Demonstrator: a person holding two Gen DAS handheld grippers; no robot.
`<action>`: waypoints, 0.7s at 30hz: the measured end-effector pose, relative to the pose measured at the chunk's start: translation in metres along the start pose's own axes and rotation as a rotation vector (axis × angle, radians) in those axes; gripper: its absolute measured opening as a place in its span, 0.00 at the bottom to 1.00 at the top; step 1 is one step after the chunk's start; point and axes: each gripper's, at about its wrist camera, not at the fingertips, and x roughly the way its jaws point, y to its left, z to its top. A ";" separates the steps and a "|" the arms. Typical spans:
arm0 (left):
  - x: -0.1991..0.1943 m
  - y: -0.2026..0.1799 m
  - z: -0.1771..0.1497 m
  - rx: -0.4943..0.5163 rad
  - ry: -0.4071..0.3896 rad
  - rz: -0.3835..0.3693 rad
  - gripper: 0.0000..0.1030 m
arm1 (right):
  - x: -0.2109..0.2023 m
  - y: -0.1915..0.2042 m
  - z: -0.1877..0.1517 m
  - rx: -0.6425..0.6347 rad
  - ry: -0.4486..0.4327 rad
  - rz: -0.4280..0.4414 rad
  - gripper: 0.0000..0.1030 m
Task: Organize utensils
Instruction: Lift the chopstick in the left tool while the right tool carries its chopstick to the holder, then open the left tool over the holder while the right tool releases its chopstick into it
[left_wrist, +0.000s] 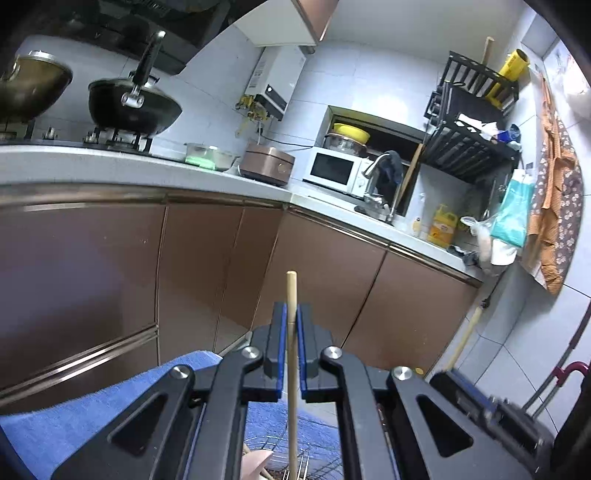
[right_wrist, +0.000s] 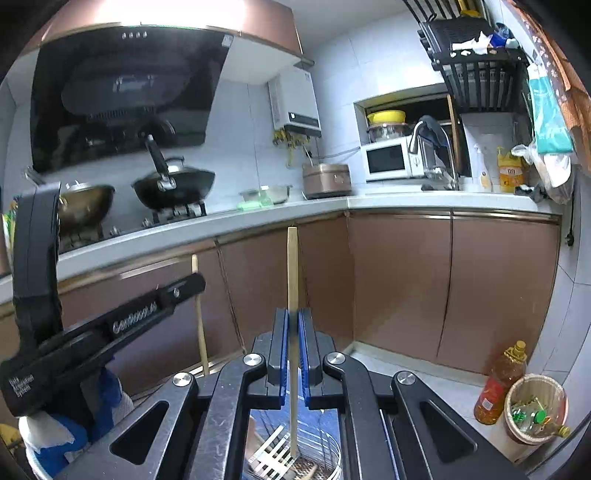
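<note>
My left gripper (left_wrist: 292, 321) is shut on a round wooden chopstick (left_wrist: 291, 295) that stands upright between the blue pads; its lower end hangs over a wire utensil basket (left_wrist: 314, 463). My right gripper (right_wrist: 293, 325) is shut on a flat wooden chopstick (right_wrist: 292, 266), also upright, its lower end inside the wire basket (right_wrist: 328, 454) beside a metal slotted spatula (right_wrist: 273, 452). The left gripper (right_wrist: 110, 325) also shows at the left of the right wrist view, with its chopstick (right_wrist: 201, 332).
Brown cabinets (left_wrist: 221, 266) and a white counter (left_wrist: 147, 166) lie ahead, with woks, rice cooker, microwave and sink. A blue cloth (left_wrist: 74, 413) lies under the basket. An oil bottle (right_wrist: 498, 384) and a bin (right_wrist: 535, 410) stand on the floor at right.
</note>
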 end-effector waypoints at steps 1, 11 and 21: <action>0.005 0.002 -0.006 -0.008 -0.001 0.001 0.04 | 0.001 0.001 -0.006 -0.003 0.005 -0.004 0.06; 0.007 0.015 -0.043 -0.006 0.045 -0.015 0.25 | 0.003 -0.007 -0.049 0.000 0.092 -0.050 0.28; -0.071 0.002 -0.043 0.147 0.072 0.018 0.33 | -0.072 -0.008 -0.036 0.051 0.021 -0.086 0.43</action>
